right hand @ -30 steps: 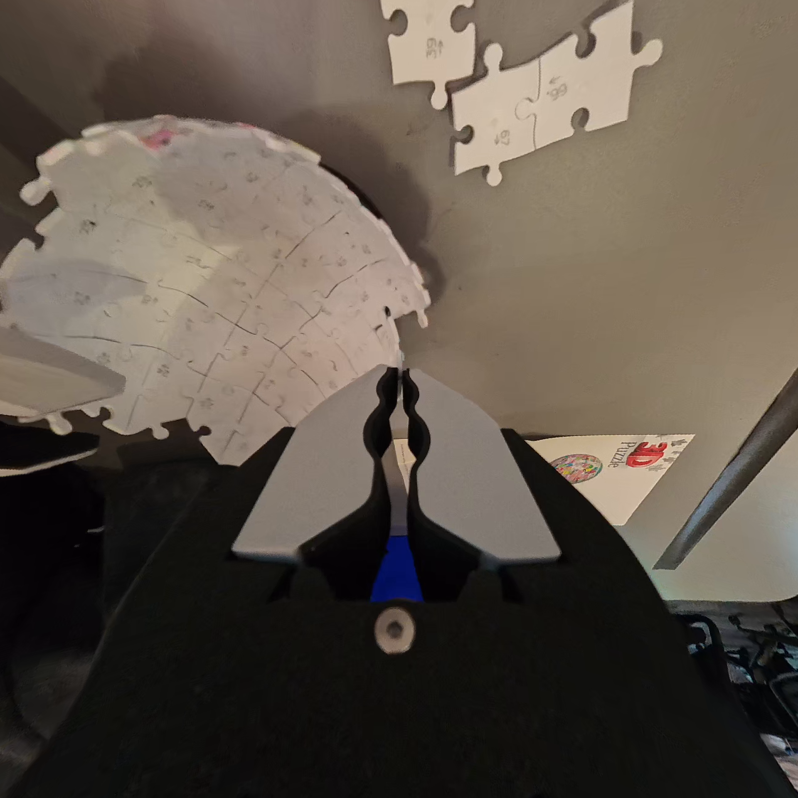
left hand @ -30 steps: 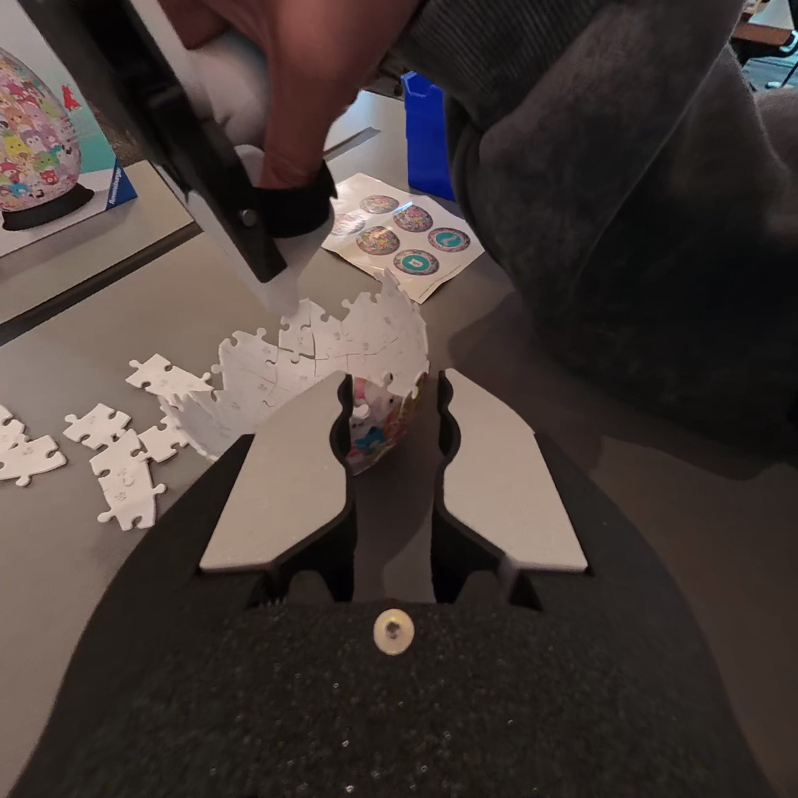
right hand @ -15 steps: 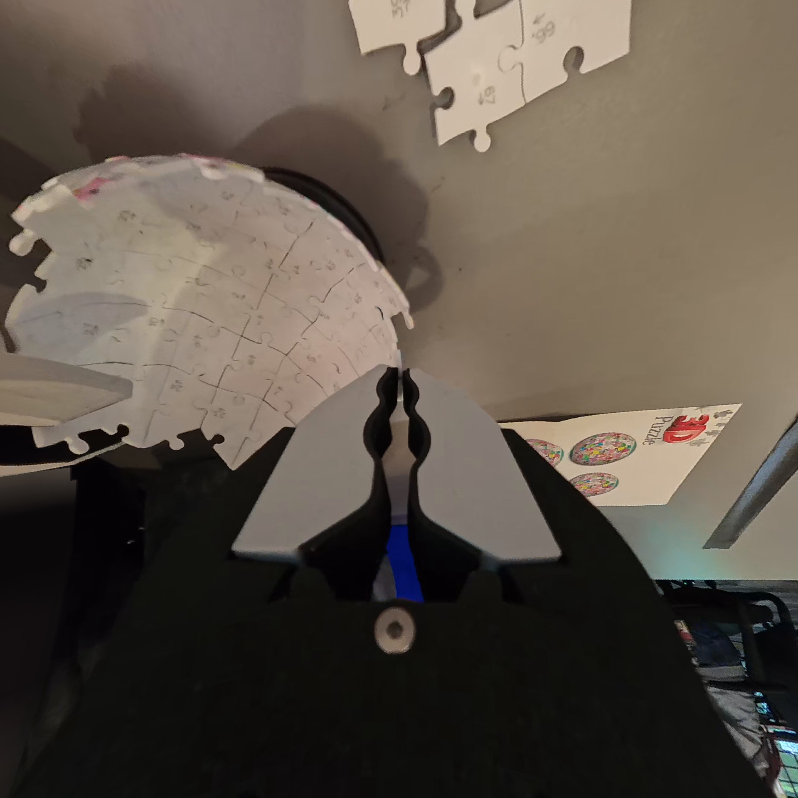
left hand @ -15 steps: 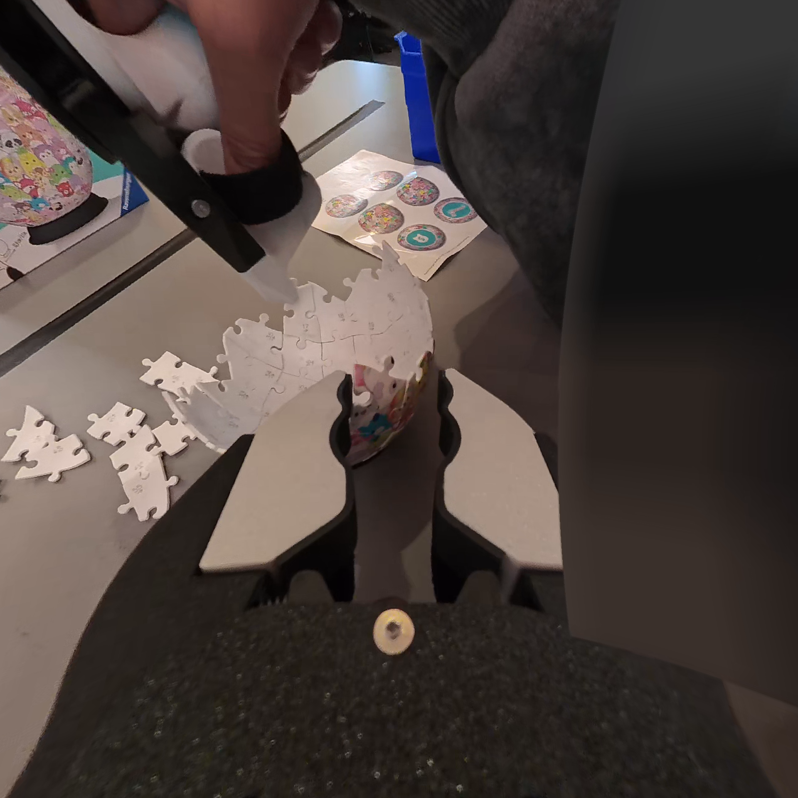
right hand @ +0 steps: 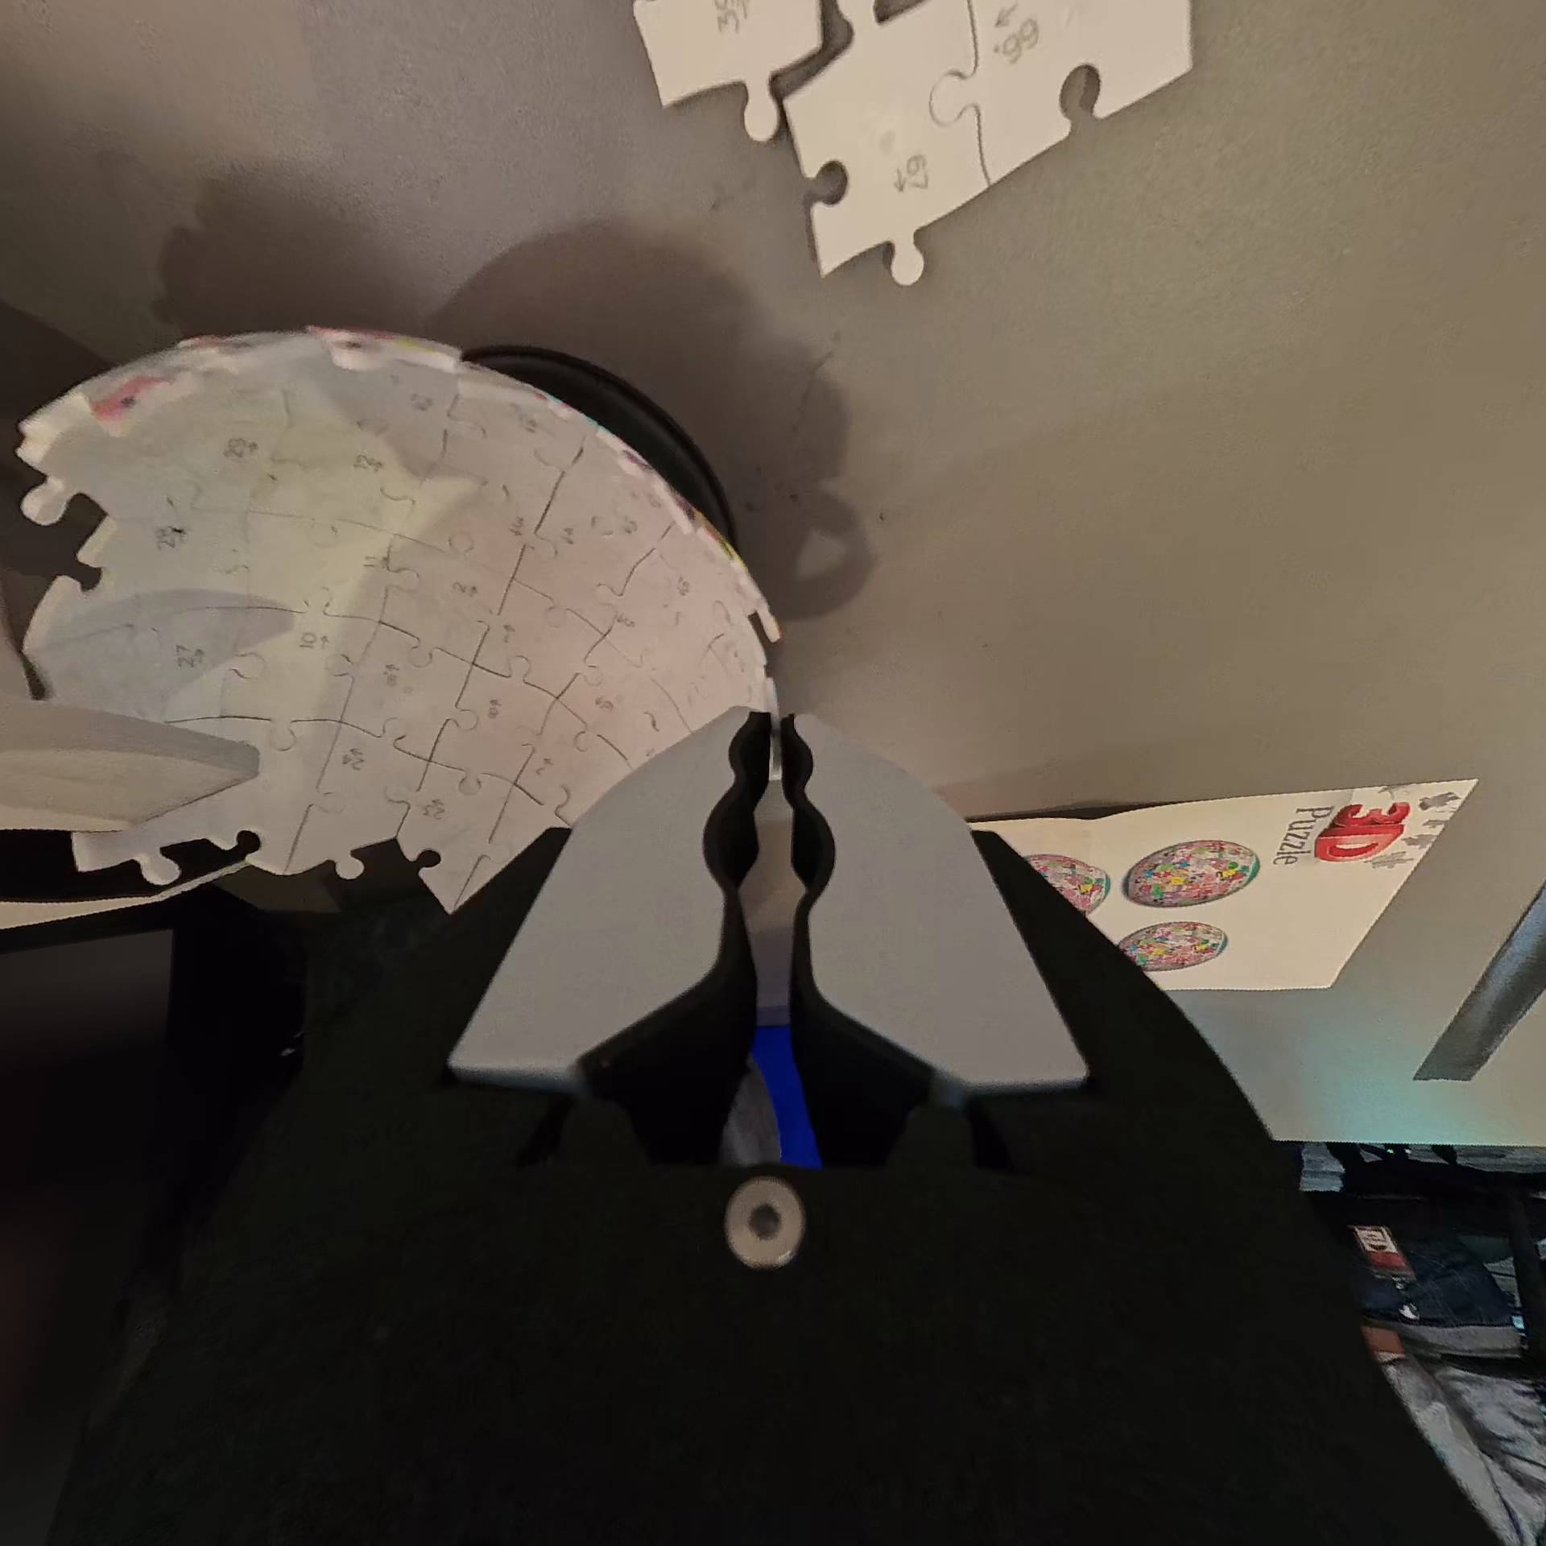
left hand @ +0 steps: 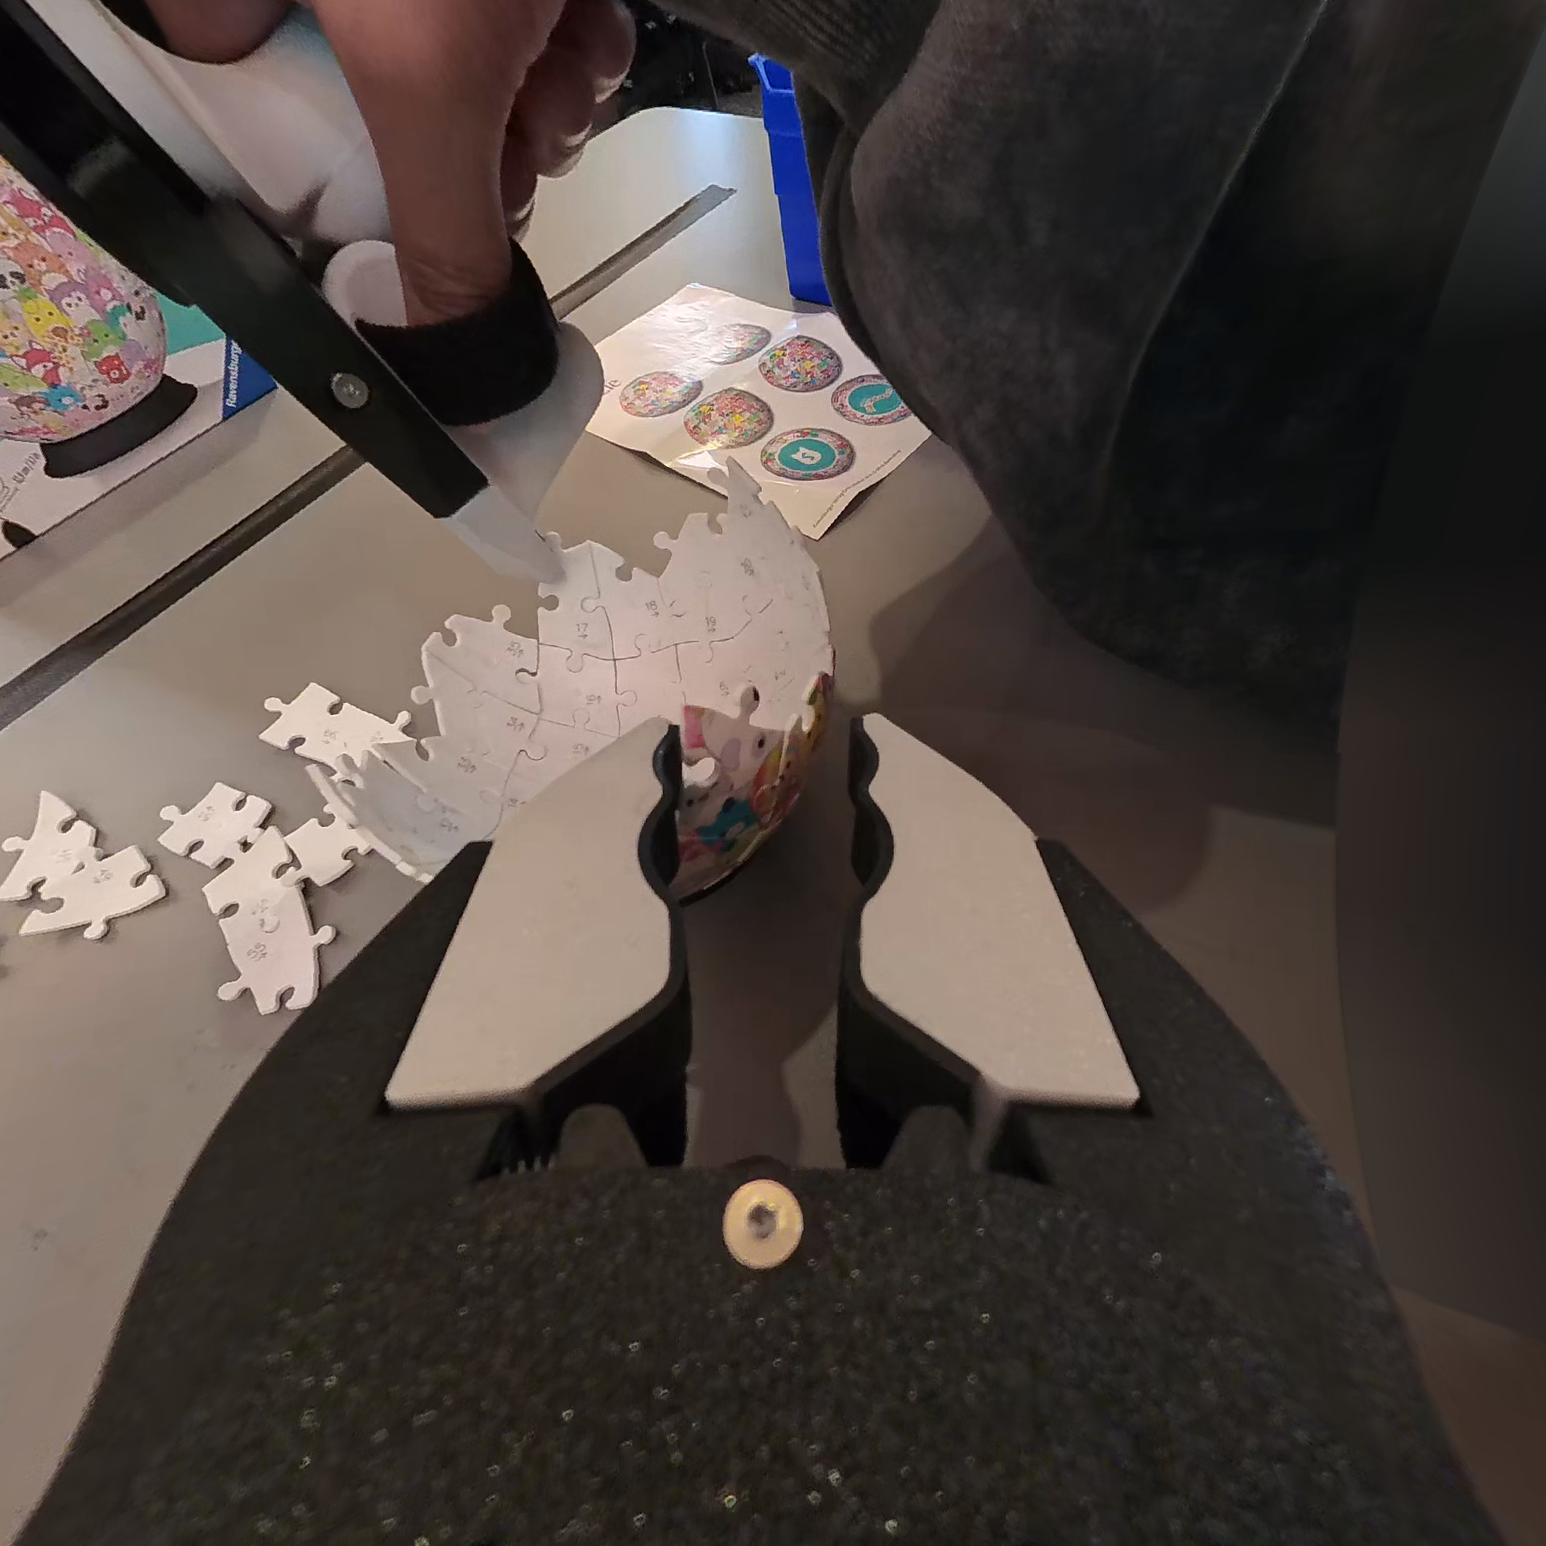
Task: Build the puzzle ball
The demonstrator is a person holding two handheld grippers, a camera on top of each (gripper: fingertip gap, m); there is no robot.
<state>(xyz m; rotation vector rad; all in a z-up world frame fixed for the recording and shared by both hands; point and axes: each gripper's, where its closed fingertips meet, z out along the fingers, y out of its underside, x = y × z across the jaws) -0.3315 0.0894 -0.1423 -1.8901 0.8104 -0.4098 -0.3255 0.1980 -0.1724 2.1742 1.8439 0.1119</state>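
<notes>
The puzzle ball (left hand: 636, 669) is a half-built shell, white inside and colourful outside, sitting on a black stand (right hand: 644, 418) on the grey table. My left gripper (left hand: 757, 744) is open, with the shell's near wall between its fingers. Its left finger (right hand: 125, 770) shows inside the shell in the right wrist view. My right gripper (right hand: 776, 728) is shut on a white piece at the puzzle ball (right hand: 376, 627) rim. It also shows in the left wrist view (left hand: 535, 560), coming down from the upper left. Loose white pieces (left hand: 259, 920) lie to the left.
The puzzle box (left hand: 67, 335) stands at the back left. A printed sheet (left hand: 770, 401) lies behind the shell and also shows in the right wrist view (right hand: 1213, 878). A blue bin (left hand: 786, 167) is behind it. A grey sleeve (left hand: 1129, 335) fills the right. Joined pieces (right hand: 962, 125) lie farther off. My hands' fingertips stand some 12 cm from each other.
My right gripper has tilted and shifted while keeping its grip on the rim; the shell now sits lower in its view. My left gripper stays open at the shell's near wall.
</notes>
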